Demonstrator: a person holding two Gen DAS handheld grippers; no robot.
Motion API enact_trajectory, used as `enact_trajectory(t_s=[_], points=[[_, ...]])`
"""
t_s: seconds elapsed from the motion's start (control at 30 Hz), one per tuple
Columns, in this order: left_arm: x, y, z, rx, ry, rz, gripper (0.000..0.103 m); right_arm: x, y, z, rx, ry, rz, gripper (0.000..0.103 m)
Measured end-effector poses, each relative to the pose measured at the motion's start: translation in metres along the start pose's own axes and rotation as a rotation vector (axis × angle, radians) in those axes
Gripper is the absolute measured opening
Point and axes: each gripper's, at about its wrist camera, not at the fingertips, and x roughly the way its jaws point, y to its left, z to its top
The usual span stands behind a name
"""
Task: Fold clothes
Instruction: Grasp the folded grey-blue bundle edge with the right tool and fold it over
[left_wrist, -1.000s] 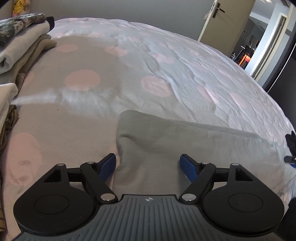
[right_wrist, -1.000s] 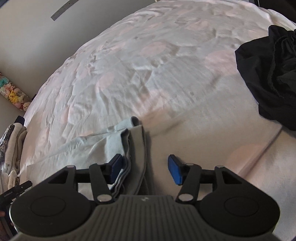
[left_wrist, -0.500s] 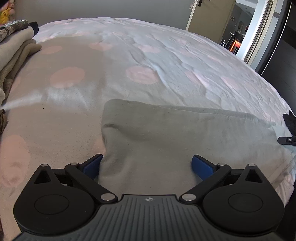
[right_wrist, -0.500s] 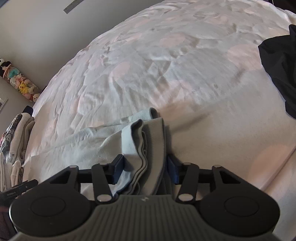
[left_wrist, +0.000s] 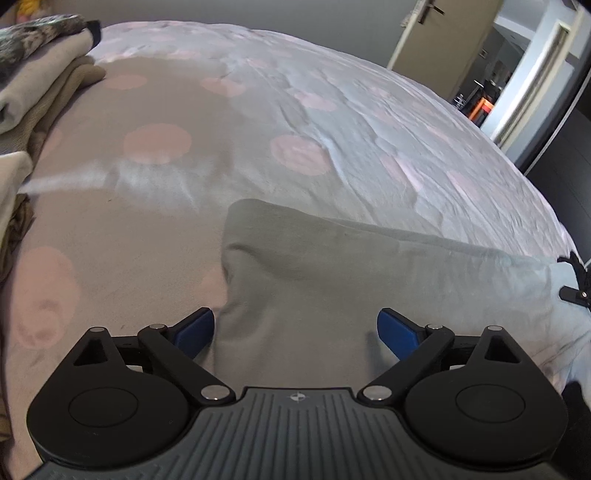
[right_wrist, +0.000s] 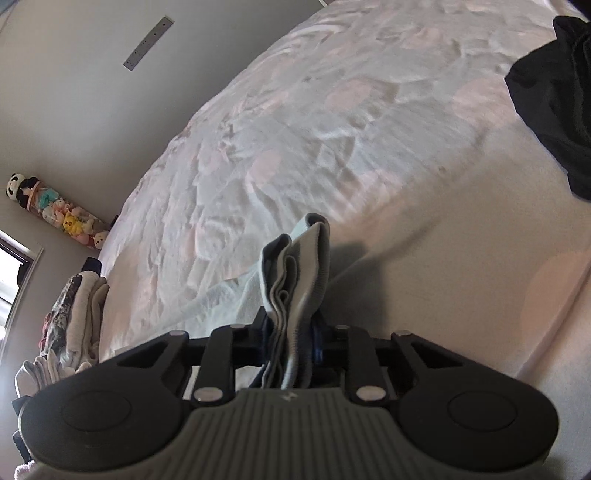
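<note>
While the left gripper (left_wrist: 295, 328) gapes wide over the flat pale grey-green garment (left_wrist: 351, 280), the right gripper (right_wrist: 290, 338) is closing, pinching its bunched, layered ribbed edge (right_wrist: 295, 273).

1. The garment (left_wrist: 332, 280) lies on the bed (left_wrist: 258, 122), between and ahead of the left gripper (left_wrist: 295, 328) fingers.
2. A stack of folded clothes (left_wrist: 40, 85) sits far left of that gripper.
3. A bunched garment edge (right_wrist: 295, 280) stands between the closing right gripper (right_wrist: 291, 332) fingers.
4. A dark heap (right_wrist: 554, 103) lies ahead-right of it.
</note>
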Motion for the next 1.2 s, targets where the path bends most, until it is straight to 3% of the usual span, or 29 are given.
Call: enact_trajectory(t_s=[0.2, 0.3, 0.5, 0.7, 0.9, 1.2], points=[[-0.022, 0.006, 0.003, -0.019, -0.024, 0.052, 0.093, -0.021, 0.048, 0.003, -0.039, -0.010, 0.028, 0.024], [-0.034, 0.009, 0.008, -0.035, -0.053, 0.027, 0.086, -0.028, 0.073, 0.004, -0.009, -0.015, 0.073, 0.024], [-0.049, 0.004, 0.029, 0.042, -0.069, -0.036, 0.076, -0.019, 0.136, 0.006, 0.016, 0.007, 0.149, 0.024], [-0.056, 0.018, 0.045, 0.088, -0.086, -0.060, 0.065, 0.021, 0.205, -0.012, -0.016, 0.059, 0.211, 0.023], [-0.040, 0.039, 0.039, 0.024, -0.050, -0.052, 0.049, 0.080, 0.247, -0.056, -0.115, 0.150, 0.140, 0.023], [-0.020, 0.055, 0.037, -0.023, 0.014, 0.014, 0.047, 0.157, 0.266, -0.108, -0.165, 0.263, 0.071, 0.023]])
